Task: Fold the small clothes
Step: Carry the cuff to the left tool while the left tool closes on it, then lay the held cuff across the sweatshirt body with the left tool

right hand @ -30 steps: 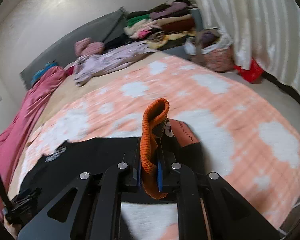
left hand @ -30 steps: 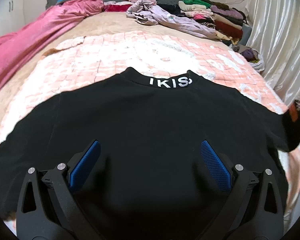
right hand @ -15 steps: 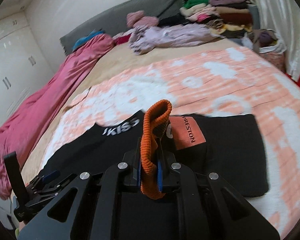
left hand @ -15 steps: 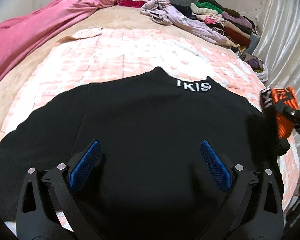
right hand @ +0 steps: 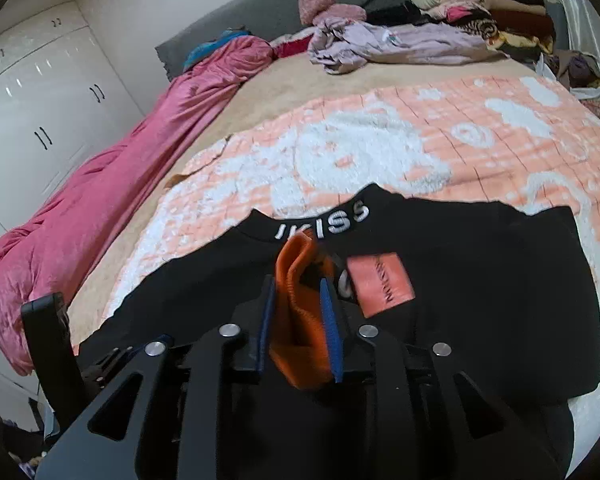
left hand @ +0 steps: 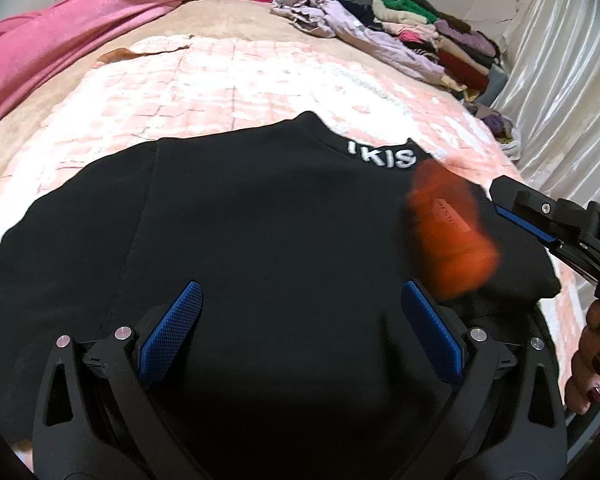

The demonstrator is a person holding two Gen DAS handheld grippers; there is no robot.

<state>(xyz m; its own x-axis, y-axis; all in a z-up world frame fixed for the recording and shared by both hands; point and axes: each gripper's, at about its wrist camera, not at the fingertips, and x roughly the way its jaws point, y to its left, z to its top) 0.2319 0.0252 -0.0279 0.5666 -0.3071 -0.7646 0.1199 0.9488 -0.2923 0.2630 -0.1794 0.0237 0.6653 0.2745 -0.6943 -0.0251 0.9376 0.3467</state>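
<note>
The black sweater (right hand: 440,300) lies flat on the peach blanket (right hand: 380,140), its right sleeve folded over the body. The right gripper (right hand: 298,312) has just been opening; the orange cuff (right hand: 300,320) sits between its blue pads, apparently loose. The left gripper (left hand: 296,332) hovers wide open above the sweater, holding nothing.

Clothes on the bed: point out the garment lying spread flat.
The black sweatshirt with white collar lettering; the lilac garment lies crumpled, the far stack folded.
</note>
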